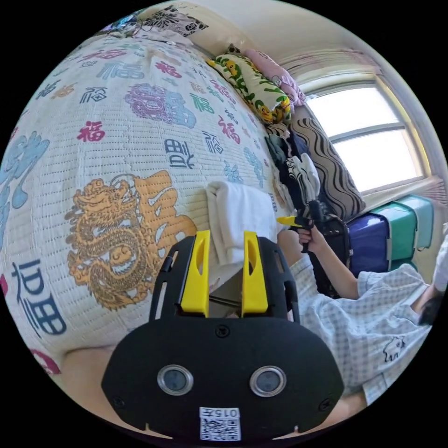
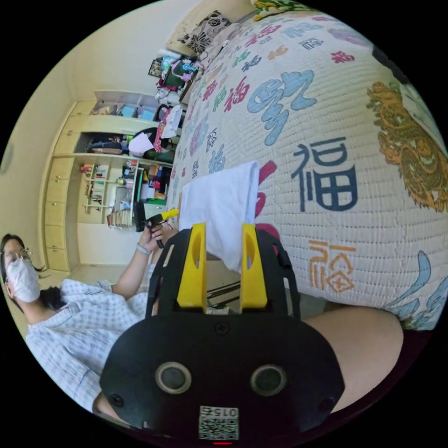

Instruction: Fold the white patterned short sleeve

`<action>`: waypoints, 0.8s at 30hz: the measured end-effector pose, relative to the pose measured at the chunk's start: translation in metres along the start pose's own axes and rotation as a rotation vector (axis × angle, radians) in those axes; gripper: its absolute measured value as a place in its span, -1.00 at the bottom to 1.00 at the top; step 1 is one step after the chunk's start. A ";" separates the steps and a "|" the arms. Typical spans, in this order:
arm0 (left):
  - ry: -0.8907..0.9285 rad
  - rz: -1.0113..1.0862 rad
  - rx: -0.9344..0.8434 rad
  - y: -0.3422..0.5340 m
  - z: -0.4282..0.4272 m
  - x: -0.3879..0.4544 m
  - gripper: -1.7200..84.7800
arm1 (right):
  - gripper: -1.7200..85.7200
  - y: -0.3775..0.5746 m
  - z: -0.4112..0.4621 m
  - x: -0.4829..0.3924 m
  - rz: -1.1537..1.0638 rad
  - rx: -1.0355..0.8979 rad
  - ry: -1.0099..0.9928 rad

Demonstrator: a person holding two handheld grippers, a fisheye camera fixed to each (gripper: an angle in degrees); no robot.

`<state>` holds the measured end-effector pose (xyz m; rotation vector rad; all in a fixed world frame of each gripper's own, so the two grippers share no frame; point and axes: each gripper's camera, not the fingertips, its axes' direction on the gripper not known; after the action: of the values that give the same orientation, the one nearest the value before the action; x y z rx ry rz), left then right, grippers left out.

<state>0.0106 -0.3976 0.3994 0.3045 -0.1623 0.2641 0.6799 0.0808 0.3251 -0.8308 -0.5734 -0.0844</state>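
I see the white folded garment point(image 1: 238, 217) lying on the bed's patterned quilt point(image 1: 116, 140), close to the edge nearest me; in the right gripper view the same white cloth point(image 2: 221, 210) hangs a little over that edge. No print is visible on the cloth from here. The quilt carries coloured characters and a gold dragon point(image 1: 112, 242).

Around it, in the left gripper view: a yellow and green pillow point(image 1: 252, 86) and a wavy striped cushion point(image 1: 329, 165) along the far side under a bright window point(image 1: 373, 135), dark clothes point(image 1: 294, 172) piled between them, and blue and green cases point(image 1: 389, 231) beside the bed. In the right gripper view I see cluttered shelves point(image 2: 121, 186) against the wall. My checked shirt point(image 1: 354, 322) and bare knee point(image 2: 354, 345) crowd the near side.

My left gripper point(image 1: 226, 242) hovers with its jaws parted narrowly, nothing between them, the garment just beyond their tips. My right gripper point(image 2: 224, 252) is the same: jaws narrowly apart, empty, with the cloth's hanging corner behind the gap. Whether that corner touches the jaws, I cannot tell. Each view catches the other gripper off to the side in my hand point(image 1: 310, 233).
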 end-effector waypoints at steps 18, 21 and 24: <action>0.370 -0.029 -0.244 -0.119 0.055 -0.076 -0.76 | -0.86 -0.038 -0.073 0.021 0.027 -0.098 -0.381; 0.416 -0.058 -0.226 -0.125 0.043 -0.088 -0.80 | -0.90 -0.031 -0.088 0.006 0.034 -0.075 -0.386; 0.432 -0.029 -0.183 -0.130 0.017 -0.089 -0.82 | -0.92 -0.023 -0.104 -0.025 0.011 -0.043 -0.384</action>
<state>-0.0395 -0.5429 0.3619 0.0630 0.2435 0.2783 0.6990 -0.0135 0.2722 -0.8985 -0.9306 0.0752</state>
